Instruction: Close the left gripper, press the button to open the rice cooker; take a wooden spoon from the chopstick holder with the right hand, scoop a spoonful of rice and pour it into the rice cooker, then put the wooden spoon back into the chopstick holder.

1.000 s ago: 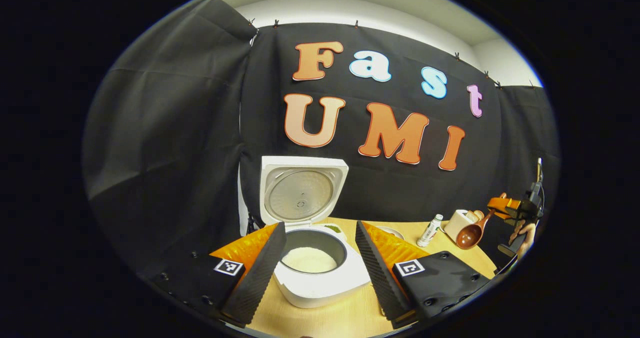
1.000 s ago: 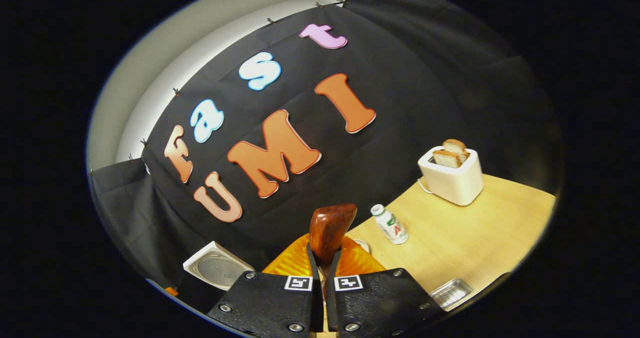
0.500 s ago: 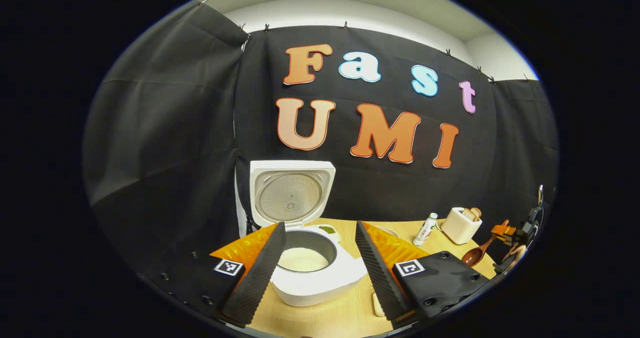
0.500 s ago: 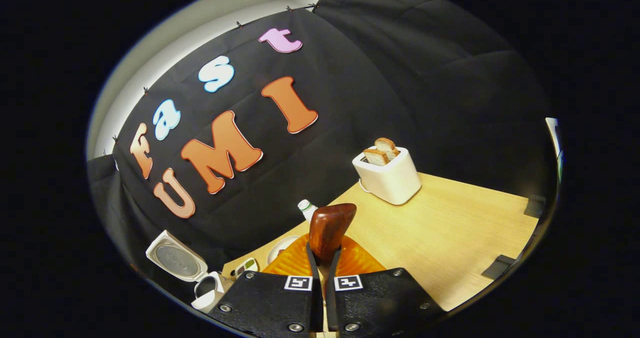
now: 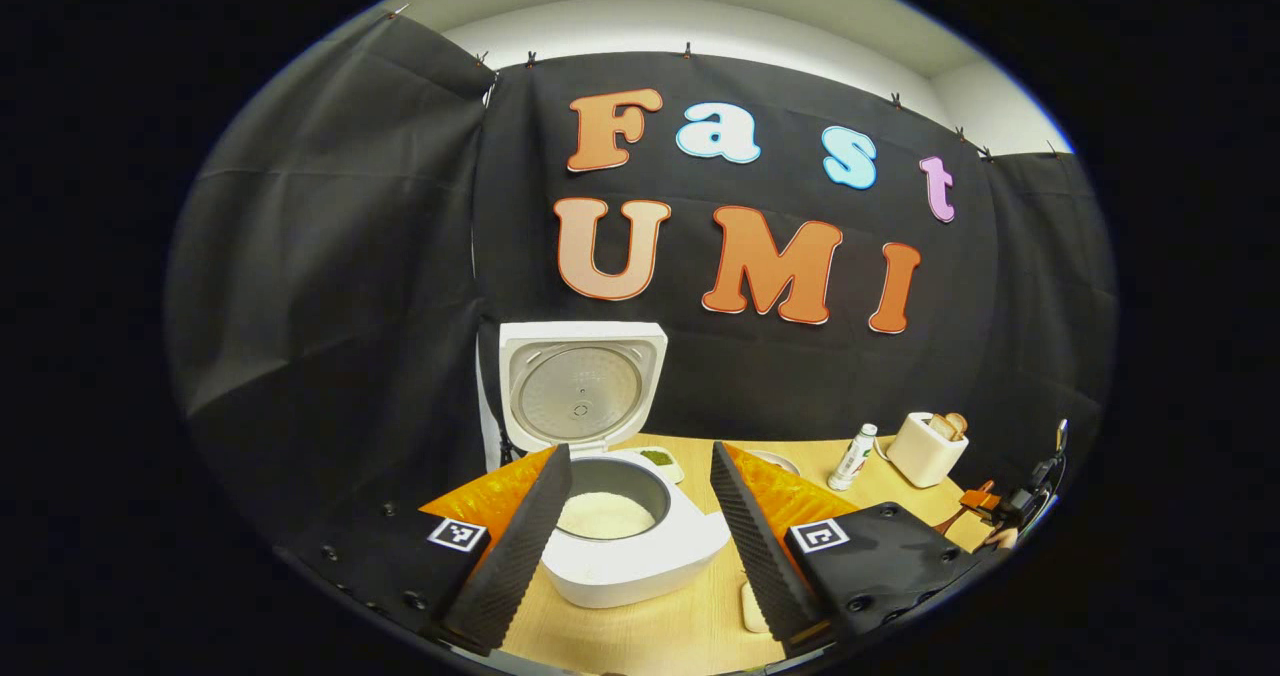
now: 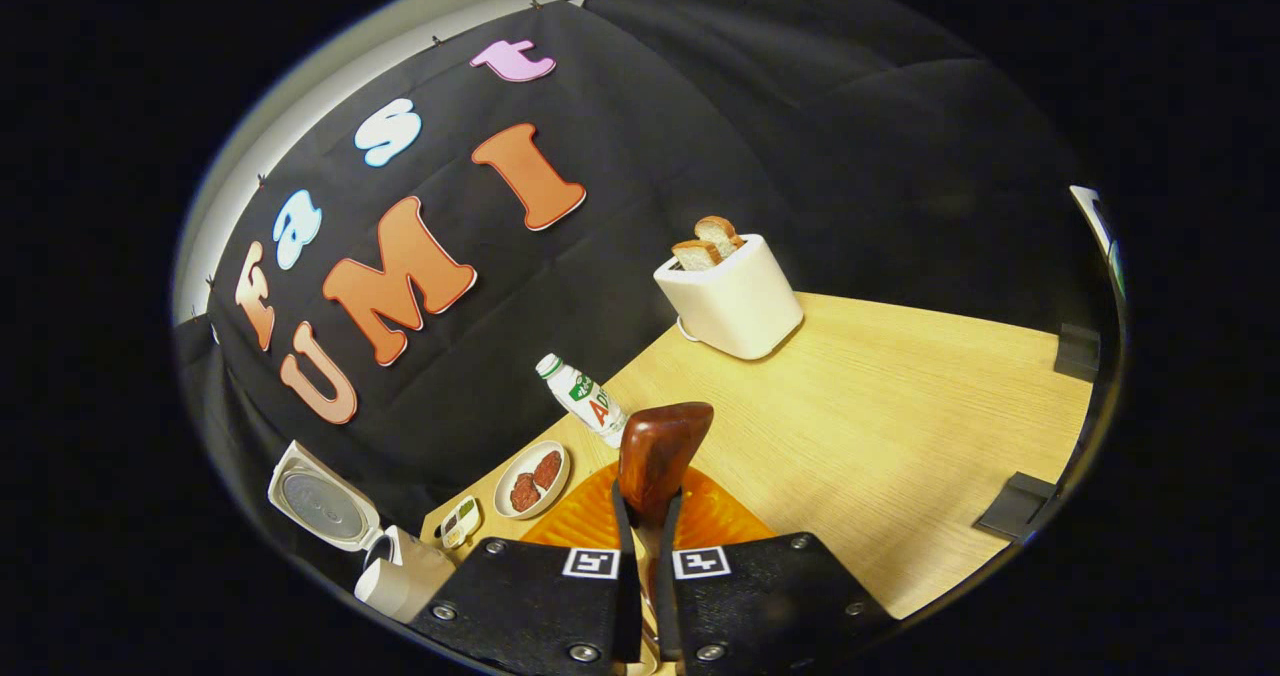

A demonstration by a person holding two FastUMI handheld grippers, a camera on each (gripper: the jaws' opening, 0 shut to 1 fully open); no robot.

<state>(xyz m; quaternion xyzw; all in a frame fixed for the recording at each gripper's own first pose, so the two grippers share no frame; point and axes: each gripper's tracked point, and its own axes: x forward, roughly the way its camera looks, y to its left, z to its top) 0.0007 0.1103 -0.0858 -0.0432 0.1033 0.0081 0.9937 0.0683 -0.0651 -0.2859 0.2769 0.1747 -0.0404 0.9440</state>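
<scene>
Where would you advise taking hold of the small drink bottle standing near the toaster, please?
Probably around the middle of the bottle, below its cap, with the claw coming in level from the open table side. It stands upright and slim, the toaster and the plate stand apart from it, and the wall lies behind.

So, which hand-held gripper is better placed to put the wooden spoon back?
Right. The right hand-held gripper is shut on the wooden spoon; the left hand-held gripper is open, in front of the open rice cooker.
</scene>
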